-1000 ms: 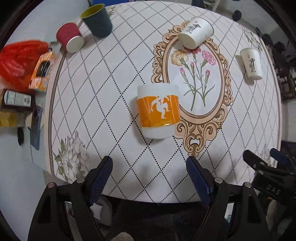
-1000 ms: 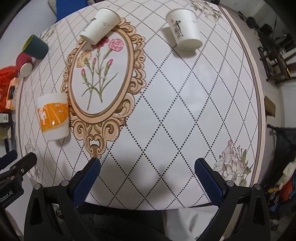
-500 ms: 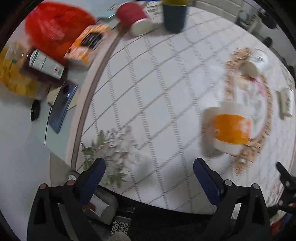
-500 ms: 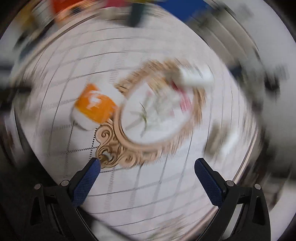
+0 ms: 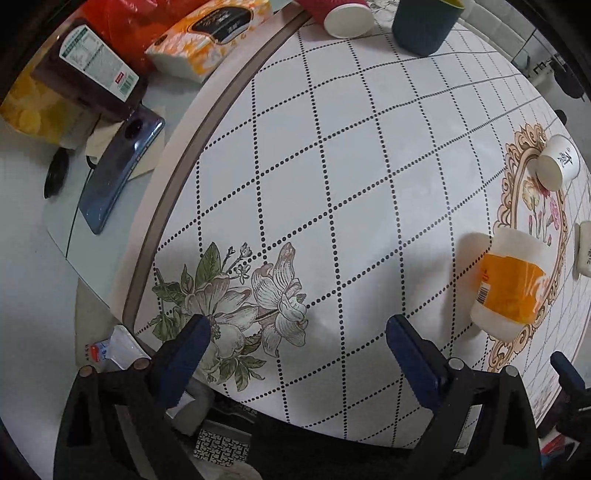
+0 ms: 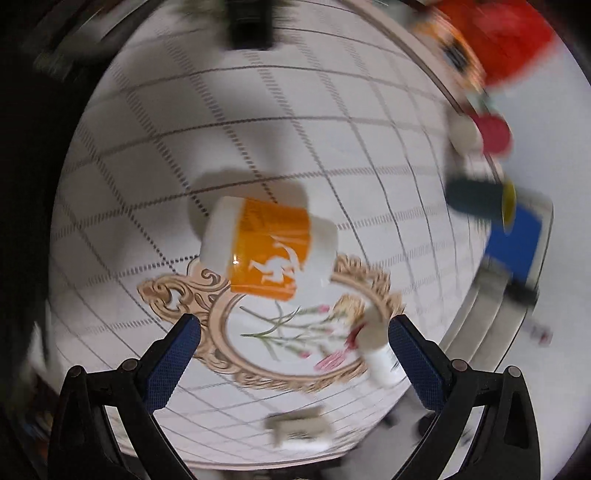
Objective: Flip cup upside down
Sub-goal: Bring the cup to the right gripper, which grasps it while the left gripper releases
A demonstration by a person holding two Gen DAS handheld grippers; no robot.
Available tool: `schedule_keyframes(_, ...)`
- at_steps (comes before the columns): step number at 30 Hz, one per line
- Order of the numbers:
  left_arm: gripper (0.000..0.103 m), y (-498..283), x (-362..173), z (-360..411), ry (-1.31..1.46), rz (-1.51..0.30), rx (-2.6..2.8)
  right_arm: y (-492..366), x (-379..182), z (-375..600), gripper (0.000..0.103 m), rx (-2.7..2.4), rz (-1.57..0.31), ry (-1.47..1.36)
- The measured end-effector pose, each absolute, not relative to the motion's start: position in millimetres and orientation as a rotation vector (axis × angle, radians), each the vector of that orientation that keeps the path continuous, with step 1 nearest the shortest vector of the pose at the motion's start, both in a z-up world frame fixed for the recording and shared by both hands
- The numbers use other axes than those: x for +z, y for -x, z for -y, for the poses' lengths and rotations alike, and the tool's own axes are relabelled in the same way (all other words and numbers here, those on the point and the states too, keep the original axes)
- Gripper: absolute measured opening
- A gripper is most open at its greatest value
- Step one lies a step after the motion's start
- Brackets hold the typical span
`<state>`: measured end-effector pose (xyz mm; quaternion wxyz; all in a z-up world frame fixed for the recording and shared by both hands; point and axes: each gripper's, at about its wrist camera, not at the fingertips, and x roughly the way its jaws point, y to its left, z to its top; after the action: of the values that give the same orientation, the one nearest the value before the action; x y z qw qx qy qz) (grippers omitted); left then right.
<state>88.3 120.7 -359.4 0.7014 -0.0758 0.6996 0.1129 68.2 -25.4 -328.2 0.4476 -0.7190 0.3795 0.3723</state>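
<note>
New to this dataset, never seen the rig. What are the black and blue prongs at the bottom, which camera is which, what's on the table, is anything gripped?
The prongs are two-finger grippers a person holds, one per hand, each with a fisheye camera looking along its fingers. One picture is from the left gripper, the other, blurred, from the right gripper. Both are open and hold nothing. On the patterned tablecloth stands the orange and white cup, apart from both grippers. Other things there: a white paper cup on its side, a dark green cup, a red cup. Off the cloth lie a phone and a tissue pack.

The cup [image 5: 508, 284] is looking like smooth plastic, glossy orange band; the desk [image 5: 332, 166] cover is shining faintly.
</note>
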Motion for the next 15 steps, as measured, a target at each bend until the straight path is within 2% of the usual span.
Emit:
schedule_keyframes(4,0.097,-90.3,-369.4,-127.6,0.183,-1.565,0.257,-52.8,-339.0,27.4,0.103,1.066,-0.776,2.008)
schedule_keyframes(13,0.098,-97.0,-388.5,-139.9,0.232,-1.584,0.276,-40.2,-362.2,62.5,0.103,1.355,-0.16,2.516)
schedule_keyframes(15,0.098,-98.0,-391.4,-142.8,0.242,-1.586,0.28,-44.7,-369.4,71.3,0.1,1.406,-0.016,2.602)
